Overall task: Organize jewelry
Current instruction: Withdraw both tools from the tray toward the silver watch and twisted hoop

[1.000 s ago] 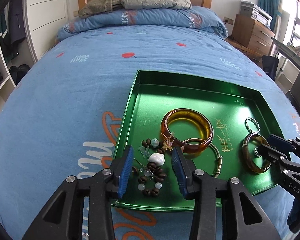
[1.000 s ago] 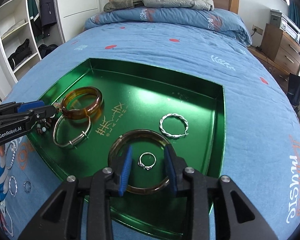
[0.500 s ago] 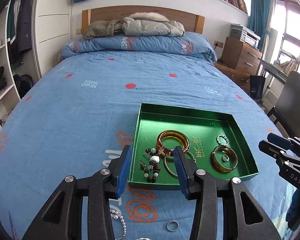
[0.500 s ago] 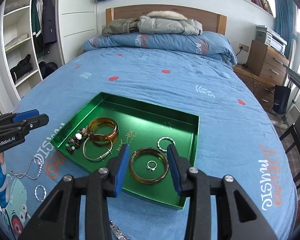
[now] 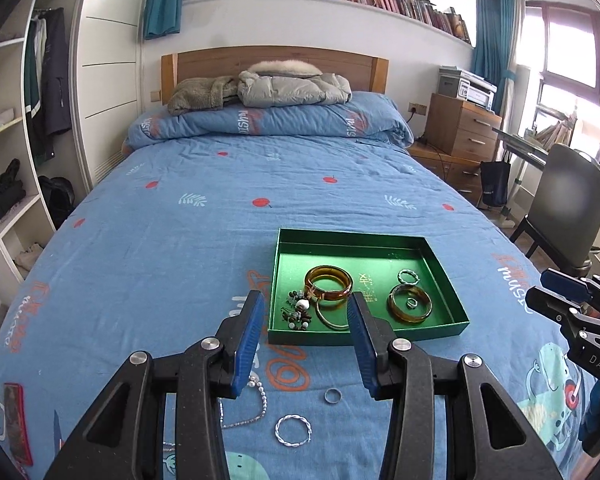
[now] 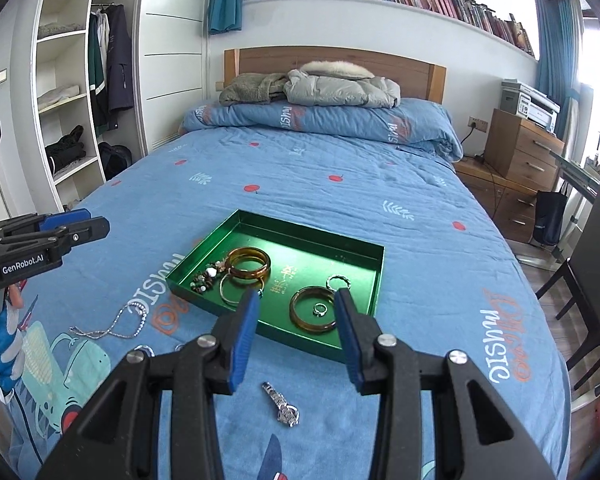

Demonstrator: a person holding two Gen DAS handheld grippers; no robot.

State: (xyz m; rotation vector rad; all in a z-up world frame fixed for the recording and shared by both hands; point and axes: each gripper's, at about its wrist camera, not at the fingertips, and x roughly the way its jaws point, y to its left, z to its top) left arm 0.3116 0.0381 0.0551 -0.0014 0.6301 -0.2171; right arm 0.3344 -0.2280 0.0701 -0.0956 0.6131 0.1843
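"GenRobot.AI" on the left gripper [image 6: 40, 240]; "DAS" on the right gripper [image 5: 572, 312]; "MUSIC" printed on the bedspread [image 6: 504, 344] and the folded duvet [image 6: 300, 118]; gold characters in the green tray [image 6: 300, 236], unreadable.

The left gripper [image 5: 306, 340] gapes wide above the blue bedspread [image 5: 160, 260], near a green tray [image 5: 292, 334] of bangles [image 5: 329, 283].

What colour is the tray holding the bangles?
Green, a shiny metallic green tray; clearest in the left wrist view.

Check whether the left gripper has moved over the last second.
Yes. The left gripper has pulled back and up from the green tray: its fingers framed the beaded bracelet closely before; now the whole tray sits beyond them.
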